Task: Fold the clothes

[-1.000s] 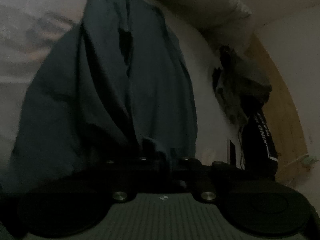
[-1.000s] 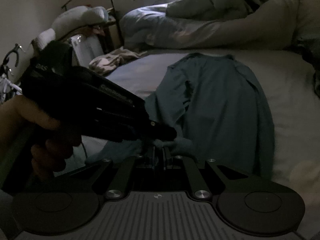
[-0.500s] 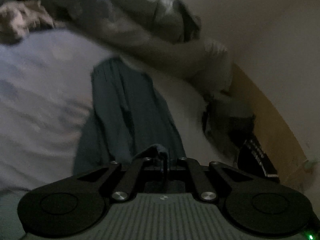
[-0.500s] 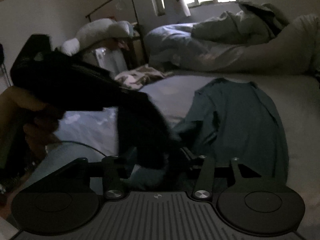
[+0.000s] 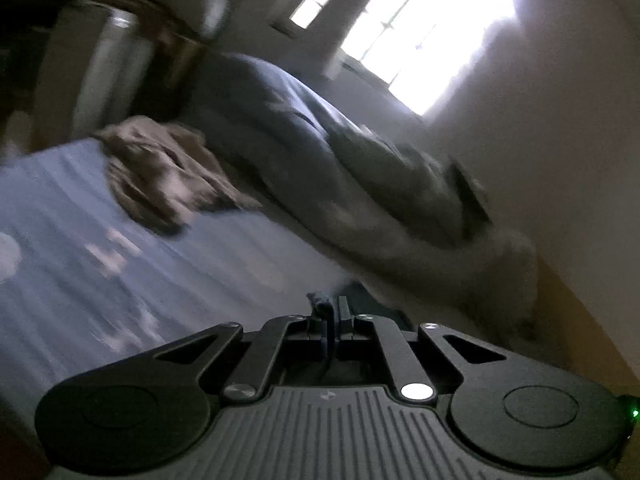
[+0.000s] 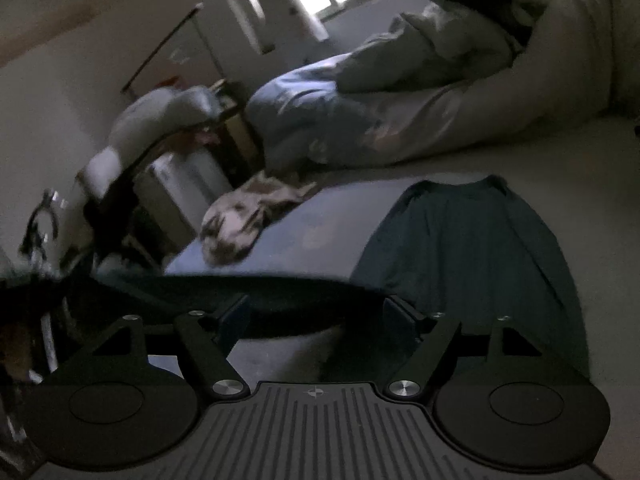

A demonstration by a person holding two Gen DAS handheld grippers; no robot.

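A dark teal long-sleeved shirt [image 6: 472, 252] lies flat on the bed [image 6: 328, 216], collar toward the far bedding. My left gripper [image 5: 332, 312] is shut on a small fold of the teal shirt [image 5: 319, 300] and is lifted, so most of the shirt is hidden below it. My right gripper [image 6: 320, 316] is open and empty at the shirt's near left edge. A dark band [image 6: 224, 288], seemingly a stretched part of the shirt, runs from the shirt leftward in front of the right gripper's fingers.
A crumpled tan patterned garment [image 6: 244, 220] lies at the bed's left edge, also in the left wrist view [image 5: 168, 172]. Heaped duvets and pillows [image 6: 420, 92] fill the far side under a bright window [image 5: 420, 28]. A cluttered rack [image 6: 160, 140] stands left of the bed.
My right gripper has opened and let go of the shirt's hem. My left gripper, still shut on the cloth, has lifted and tilted up toward the window and has left the right wrist view.
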